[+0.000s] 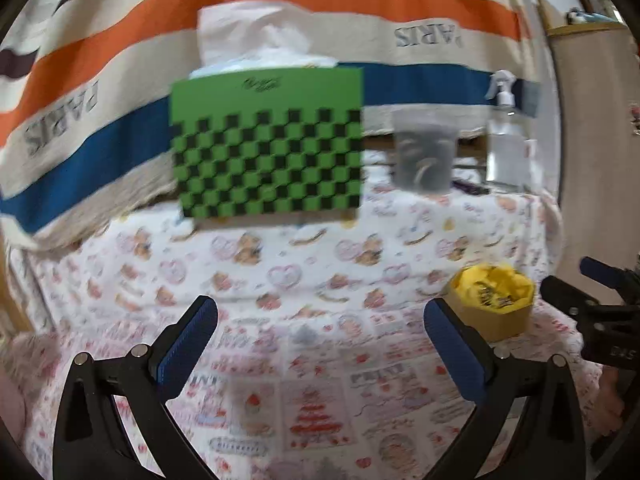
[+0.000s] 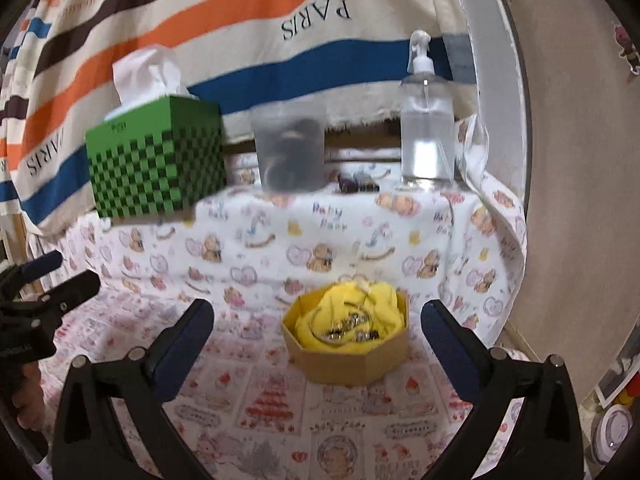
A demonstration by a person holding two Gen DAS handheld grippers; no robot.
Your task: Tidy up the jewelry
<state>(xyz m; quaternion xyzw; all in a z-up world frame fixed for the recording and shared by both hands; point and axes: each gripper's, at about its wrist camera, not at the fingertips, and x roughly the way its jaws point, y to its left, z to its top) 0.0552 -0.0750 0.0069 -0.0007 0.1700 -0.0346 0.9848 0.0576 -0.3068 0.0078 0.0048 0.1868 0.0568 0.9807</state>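
A brown octagonal cardboard box [image 2: 347, 362] with a yellow lining holds several pieces of jewelry [image 2: 348, 330]: thin hoops and dark beaded bits. It sits on the patterned cloth just ahead of my right gripper [image 2: 319, 328], which is open and empty, jaws wide to either side of the box. In the left wrist view the same box [image 1: 493, 320] lies right of my left gripper [image 1: 320, 326], which is open and empty over bare cloth. The right gripper's tip shows at that view's right edge.
A green checkered tissue box [image 2: 156, 164], a translucent cup [image 2: 290, 148] with dark items inside and a clear pump bottle [image 2: 427, 120] stand on a raised ledge behind. A small dark object [image 2: 356, 184] lies between cup and bottle. A striped "PARIS" cloth [image 2: 240, 20] hangs at the back.
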